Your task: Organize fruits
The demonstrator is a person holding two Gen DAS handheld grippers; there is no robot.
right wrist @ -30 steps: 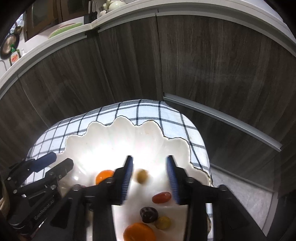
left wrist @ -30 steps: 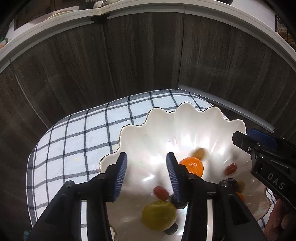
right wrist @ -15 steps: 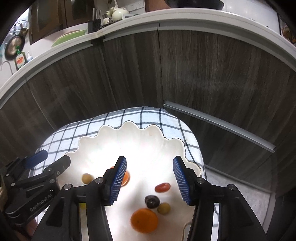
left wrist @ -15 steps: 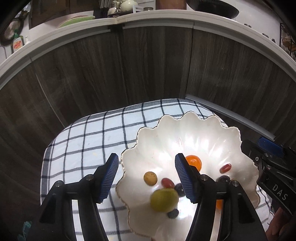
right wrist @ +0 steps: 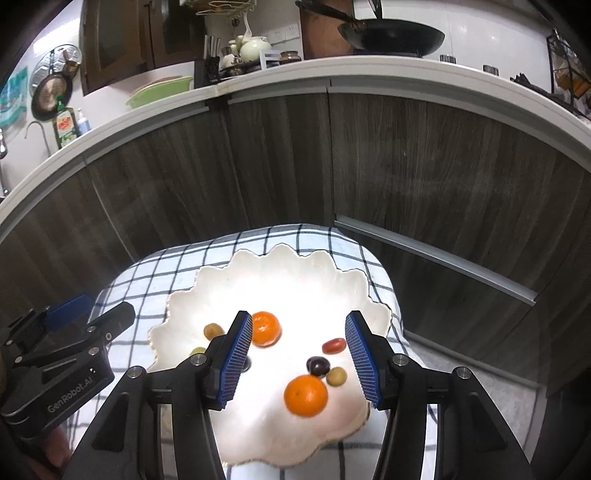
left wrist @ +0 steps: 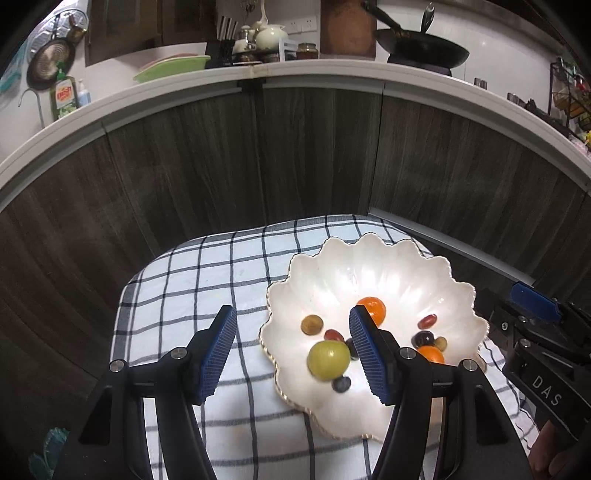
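Dark wood-grain cabinet fronts [left wrist: 314, 155] curve behind a small table draped in a blue-and-white checked cloth [left wrist: 207, 280], with a white countertop [right wrist: 369, 74] above carrying a black wok [right wrist: 391, 35] and a pale teapot [left wrist: 271, 37]. On the cloth sits a white scalloped shell-shaped dish [left wrist: 369, 258], toward the cloth's right side in the left wrist view, and all the fruit lies inside it.

A green-yellow round fruit [left wrist: 328, 360] rests near the dish's front-left edge, with a dark blue berry [left wrist: 341, 384] just beside it, a red grape tomato [left wrist: 333, 335] and a brownish-yellow small fruit [left wrist: 312, 324] a little farther in. One mandarin [right wrist: 265, 328] lies near the middle; a second, larger-looking mandarin [right wrist: 306, 395] lies toward the right, near a dark purple grape [right wrist: 318, 365], a small yellow-green grape [right wrist: 336, 376] and another red grape tomato [right wrist: 333, 346].

Left tool [left wrist: 291, 350] hangs above the dish's left rim, its blue ribbed pads spread wide and gripping nothing. Right tool [right wrist: 299, 356] hovers over the dish's right half, its pads likewise wide apart and empty, the second mandarin and both grapes showing between them from above. Each tool's black body appears at the edge of the other's view.
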